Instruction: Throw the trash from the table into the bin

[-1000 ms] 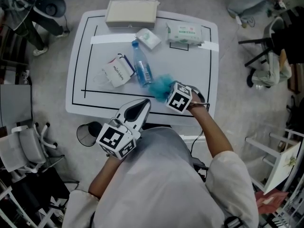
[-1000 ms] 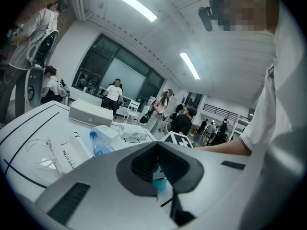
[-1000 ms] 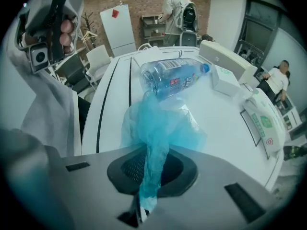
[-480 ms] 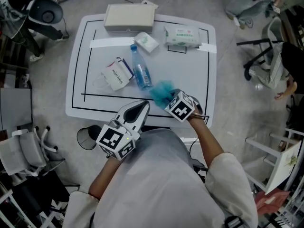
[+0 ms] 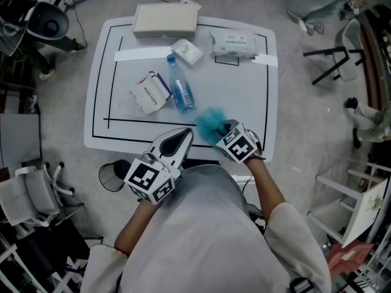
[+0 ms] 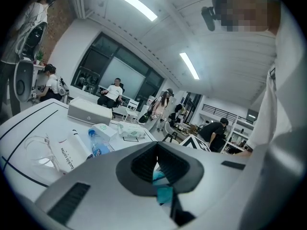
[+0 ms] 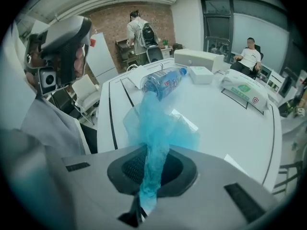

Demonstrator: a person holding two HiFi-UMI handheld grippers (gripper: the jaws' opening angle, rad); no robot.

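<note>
- right gripper [image 7: 148, 176]: jaws closed on the blue trash [image 7: 154, 123], a thin, crinkled, see-through sheet gathered into a loose wad; a twisted strip of it runs down between the pads
- the wad [image 5: 209, 122] is on the person's side of the water bottle [image 5: 181, 91], just above the white table [image 5: 244, 96], near the painted black border line
- bottle: clear plastic, blue cap, blue label, lying on its side; label print too small to read
- just left of the bottle: a flat white paper bag [image 6: 67, 152] printed "luckin coffee"
- left gripper [image 6: 160, 169]: jaws fully together; a blue sliver shows at their seam, and I cannot tell whether it is gripped
- round black bin [image 5: 113, 174]: on the floor, well to the bottle's near left
</note>
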